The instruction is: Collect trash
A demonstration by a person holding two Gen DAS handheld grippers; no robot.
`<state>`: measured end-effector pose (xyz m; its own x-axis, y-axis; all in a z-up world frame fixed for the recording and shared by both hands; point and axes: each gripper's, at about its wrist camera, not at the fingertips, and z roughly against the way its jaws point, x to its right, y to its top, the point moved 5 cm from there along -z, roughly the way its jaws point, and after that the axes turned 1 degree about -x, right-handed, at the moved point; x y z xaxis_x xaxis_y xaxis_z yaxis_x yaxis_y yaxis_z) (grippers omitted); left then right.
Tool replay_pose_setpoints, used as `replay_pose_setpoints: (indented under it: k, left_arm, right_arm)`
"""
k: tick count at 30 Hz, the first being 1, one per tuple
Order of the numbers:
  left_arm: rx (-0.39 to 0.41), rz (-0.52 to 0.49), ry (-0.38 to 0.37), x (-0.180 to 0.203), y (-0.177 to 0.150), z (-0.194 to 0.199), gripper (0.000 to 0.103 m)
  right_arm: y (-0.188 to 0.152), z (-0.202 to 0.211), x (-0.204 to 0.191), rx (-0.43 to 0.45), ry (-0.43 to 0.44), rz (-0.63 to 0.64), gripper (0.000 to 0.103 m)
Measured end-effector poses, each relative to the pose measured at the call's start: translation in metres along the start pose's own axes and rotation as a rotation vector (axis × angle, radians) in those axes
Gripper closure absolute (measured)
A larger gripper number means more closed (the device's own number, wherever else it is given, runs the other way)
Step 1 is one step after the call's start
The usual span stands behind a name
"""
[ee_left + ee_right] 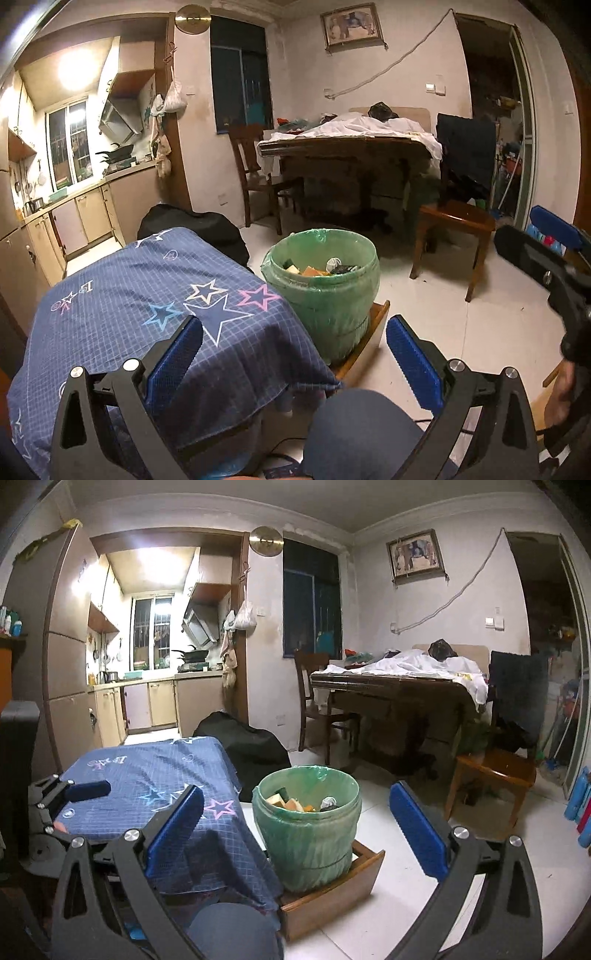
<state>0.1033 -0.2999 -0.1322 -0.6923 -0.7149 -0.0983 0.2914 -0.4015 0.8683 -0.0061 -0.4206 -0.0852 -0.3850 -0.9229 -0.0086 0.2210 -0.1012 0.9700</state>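
Both grippers hang with their blue-padded fingers spread wide and nothing between them: the left gripper (294, 354) low over the corner of a bench draped in a navy grid-patterned cloth with printed stars (147, 295), the right gripper (296, 823) level with it and aimed the same way. Just beside the draped bench stands one round bin lined with a green plastic bag (325, 295), seated in one shallow wooden drawer-like tray (332, 893) that rests on the white tiled floor (424, 886). Inside the bin lies the collected trash (303, 803): yellow and orange scraps, a dark green piece and a crumpled pale wad; the pieces overlap too much for a sure count. One dark bag (251, 746) slumps on the floor behind the bench. Farther back, one dark wooden dining table heaped with white cloth (351, 144) stands against the wall, flanked by two wooden chairs (450, 229), the nearer one with a dark garment over its back. One framed picture (351, 26) hangs on the wall above the table.
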Motion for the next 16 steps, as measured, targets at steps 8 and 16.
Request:
replay_pose_setpoints:
  k: [8,16]
  left_arm:
    - [-0.008,-0.017,-0.047,0.015,-0.005,-0.001,0.005]
    - [0.009,0.03,0.028,0.001,0.004,-0.005,0.004]
  right_arm:
    - [-0.006,0.013,0.005,0.002,-0.018,-0.012,0.006]
    - [-0.008,0.019,0.011,0.024,-0.037,-0.021,0.006]
